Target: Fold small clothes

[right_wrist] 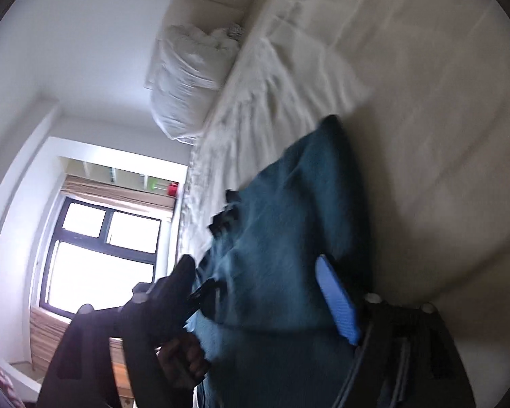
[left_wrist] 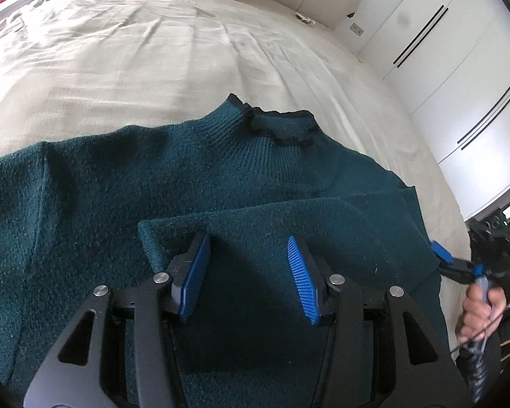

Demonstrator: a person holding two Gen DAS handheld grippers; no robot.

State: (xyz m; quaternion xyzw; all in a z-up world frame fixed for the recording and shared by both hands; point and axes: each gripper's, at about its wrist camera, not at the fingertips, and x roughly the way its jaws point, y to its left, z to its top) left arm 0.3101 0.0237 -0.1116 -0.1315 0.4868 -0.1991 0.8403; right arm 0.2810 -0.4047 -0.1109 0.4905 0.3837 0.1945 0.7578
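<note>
The left gripper (left_wrist: pixel 248 272) is seen tilted downward, its two blue pads (left_wrist: pixel 195 273) set apart with nothing pinched between them. The right gripper (left_wrist: pixel 440 253) is seen at the right edge of the left wrist view, held by a bare hand (left_wrist: pixel 481 312) wrapped round its handle. In the blurred right wrist view only one blue pad (right_wrist: pixel 336 301) of that gripper is made out, the jaws standing wide, and the other hand (right_wrist: pixel 183 357) is seen clasped round the left gripper's dark handle.

Home bedroom: bed (left_wrist: pixel 153 51), pillows (right_wrist: pixel 183 78), wardrobe (left_wrist: pixel 459 68).
</note>
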